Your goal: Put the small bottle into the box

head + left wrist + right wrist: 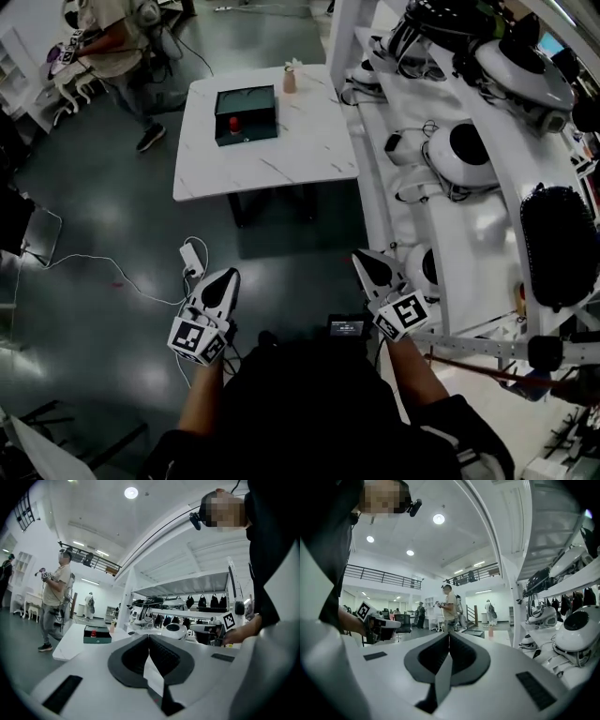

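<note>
A dark green open box (246, 114) sits on a white marble-look table (309, 150), with a small red object (233, 124) inside it. The small pinkish bottle (290, 80) stands upright near the table's far edge, right of the box. Both grippers are held low near my body, well short of the table. My left gripper (225, 275) is shut with nothing between its jaws, and my right gripper (362, 256) is likewise shut and empty. The left gripper view shows its closed tips (149, 637), with the box (97, 634) and bottle (112, 626) far off. The right gripper view shows its tips (449, 634) and the distant bottle (491, 631).
White shelving (441, 234) with rounded white robot parts runs along the right, close to my right gripper. A white power strip and cable (192, 258) lie on the dark floor by my left gripper. Another person (117, 47) stands beyond the table's left end.
</note>
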Demonstrator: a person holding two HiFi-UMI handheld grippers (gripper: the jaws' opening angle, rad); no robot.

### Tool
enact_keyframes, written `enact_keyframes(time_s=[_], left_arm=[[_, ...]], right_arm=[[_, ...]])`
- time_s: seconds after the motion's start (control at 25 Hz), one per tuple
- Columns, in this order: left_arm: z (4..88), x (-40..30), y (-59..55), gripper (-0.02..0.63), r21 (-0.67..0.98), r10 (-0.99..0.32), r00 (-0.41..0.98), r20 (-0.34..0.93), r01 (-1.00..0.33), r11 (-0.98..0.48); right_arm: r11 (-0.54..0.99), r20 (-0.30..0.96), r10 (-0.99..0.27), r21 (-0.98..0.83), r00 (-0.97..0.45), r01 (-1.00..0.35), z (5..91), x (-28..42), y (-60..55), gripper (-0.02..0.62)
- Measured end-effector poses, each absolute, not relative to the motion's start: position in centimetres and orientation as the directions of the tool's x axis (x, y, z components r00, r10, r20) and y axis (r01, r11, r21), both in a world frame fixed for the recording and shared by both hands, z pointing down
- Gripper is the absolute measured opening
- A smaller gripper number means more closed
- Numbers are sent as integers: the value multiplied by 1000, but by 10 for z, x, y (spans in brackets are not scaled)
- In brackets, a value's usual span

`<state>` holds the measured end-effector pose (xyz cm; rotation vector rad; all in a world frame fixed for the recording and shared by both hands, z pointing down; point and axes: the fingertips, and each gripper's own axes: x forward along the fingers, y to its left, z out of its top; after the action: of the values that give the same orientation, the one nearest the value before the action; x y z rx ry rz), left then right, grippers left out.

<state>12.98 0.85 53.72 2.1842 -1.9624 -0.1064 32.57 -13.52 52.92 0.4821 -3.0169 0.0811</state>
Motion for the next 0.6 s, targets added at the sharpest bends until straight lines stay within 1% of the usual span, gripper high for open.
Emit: enact_keyframes(time_s=[0.16,0.32,0.6], left_arm=[[540,144,9,17,208,-988,122,91,-973,-101],[543,155,9,17,222,-986,123,108,-970,-97],[539,174,5,17,192,-984,126,127,-976,-101]], right_arm=[[946,93,-300,-101,-949,-309,542,326,-123,32],[955,94,-269,-102,-959,-278,542,325,-119,32],[958,85,-256,-110,-963,-264,537,338,-124,32]])
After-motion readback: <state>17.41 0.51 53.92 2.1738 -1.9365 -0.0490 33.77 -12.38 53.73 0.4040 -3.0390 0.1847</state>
